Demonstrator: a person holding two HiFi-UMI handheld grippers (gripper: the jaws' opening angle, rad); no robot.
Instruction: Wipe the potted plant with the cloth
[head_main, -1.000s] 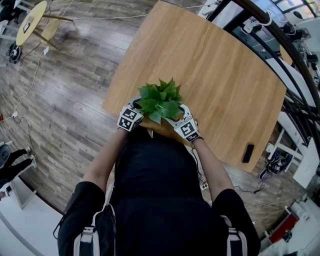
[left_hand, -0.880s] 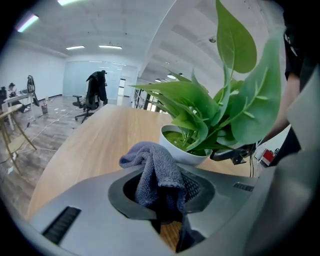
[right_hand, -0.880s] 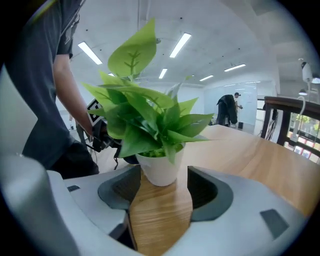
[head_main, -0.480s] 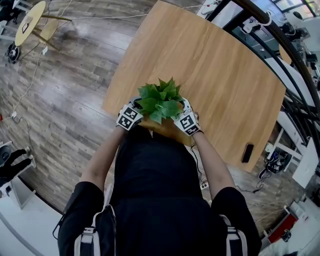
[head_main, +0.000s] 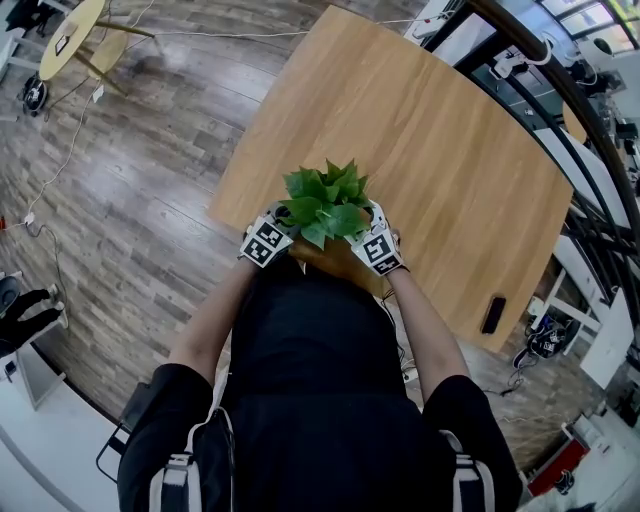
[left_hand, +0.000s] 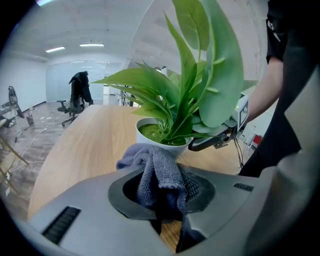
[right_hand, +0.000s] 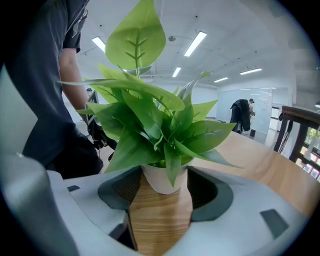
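The potted plant (head_main: 322, 200), green leaves in a white pot (right_hand: 164, 181), stands near the front edge of the wooden table (head_main: 430, 130). My left gripper (head_main: 290, 226) is at its left side, shut on a bunched grey cloth (left_hand: 157, 172) that bulges out between the jaws just short of the pot (left_hand: 155, 137). My right gripper (head_main: 356, 228) is at the plant's right side. In the right gripper view its jaws stand close against both sides of the pot, shut on it. One of its fingers (left_hand: 215, 141) shows beside the pot in the left gripper view.
A small black device (head_main: 491, 314) lies near the table's right front edge. Wood floor with cables lies to the left, with a round yellow table (head_main: 70, 35) at the far upper left. Dark railings (head_main: 590, 200) run along the right.
The right gripper has drawn in closer against the plant's right side. The left gripper has stayed by the left side with the cloth in it.
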